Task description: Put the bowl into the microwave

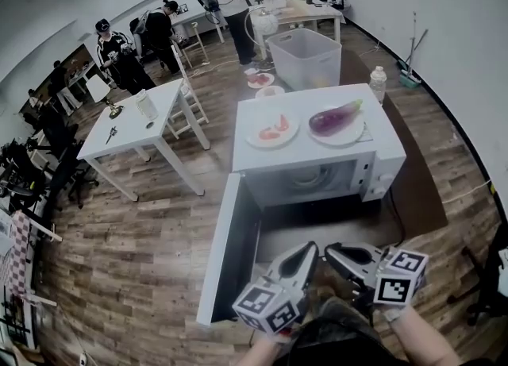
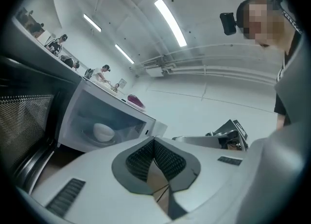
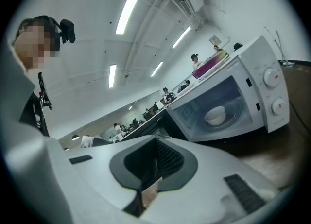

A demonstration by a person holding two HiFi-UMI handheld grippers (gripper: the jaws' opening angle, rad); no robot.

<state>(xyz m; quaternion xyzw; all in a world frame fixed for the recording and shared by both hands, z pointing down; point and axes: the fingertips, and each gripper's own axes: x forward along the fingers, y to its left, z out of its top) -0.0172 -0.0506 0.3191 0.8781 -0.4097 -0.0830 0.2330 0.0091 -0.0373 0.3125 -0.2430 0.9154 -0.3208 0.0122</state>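
Small white round bowl (image 3: pixel 215 115) sat inside the white microwave oven (image 3: pixel 272 92) on its turntable, door (image 1: pixel 226 253) swung wide, your left tool (image 2: pixel 154 141) and right tool (image 3: pixel 156 141) both pressed together, empty, facing the opening.

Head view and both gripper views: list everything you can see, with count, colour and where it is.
microwave: one, white, door open, on a dark surface
bowl: one, white, inside the microwave
plates: two, white, on top of the microwave
eggplant: one, purple, on the right plate
red slices: a few, on the left plate
bin: one, pale, behind the microwave
bottle: one, clear, beyond the microwave's right rear corner
table: one, white, left of the microwave
people: several, at the far side of the room
left gripper: one, pale grey, shut, empty, in front of the microwave
right gripper: one, pale grey, shut, empty, beside the left one
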